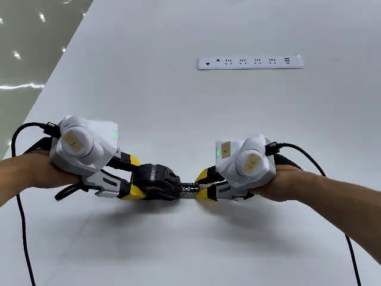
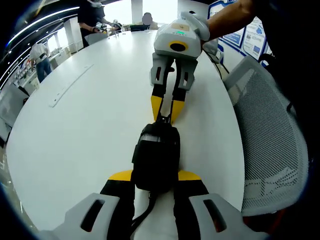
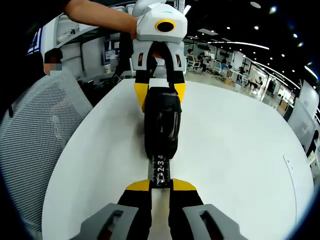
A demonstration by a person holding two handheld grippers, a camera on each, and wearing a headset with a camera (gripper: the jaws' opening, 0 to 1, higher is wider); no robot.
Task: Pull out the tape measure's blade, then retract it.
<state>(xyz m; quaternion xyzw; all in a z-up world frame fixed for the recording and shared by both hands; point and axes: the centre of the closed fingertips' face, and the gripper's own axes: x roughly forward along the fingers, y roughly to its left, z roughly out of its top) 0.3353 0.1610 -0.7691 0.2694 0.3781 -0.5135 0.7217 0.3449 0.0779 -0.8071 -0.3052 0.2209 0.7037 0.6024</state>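
A black tape measure lies low over the white table, with my left gripper shut on its case. In the left gripper view the case sits between my yellow-tipped jaws. A short length of blade with printed numbers sticks out of the case. My right gripper is shut on the blade's end. In the head view the blade spans the small gap to the right gripper. The two grippers face each other, and the right gripper shows across from the left.
A white power strip lies flat at the far side of the table. Black cables trail from both grippers toward the near edge. A grey mesh chair stands beside the table. People sit in the background.
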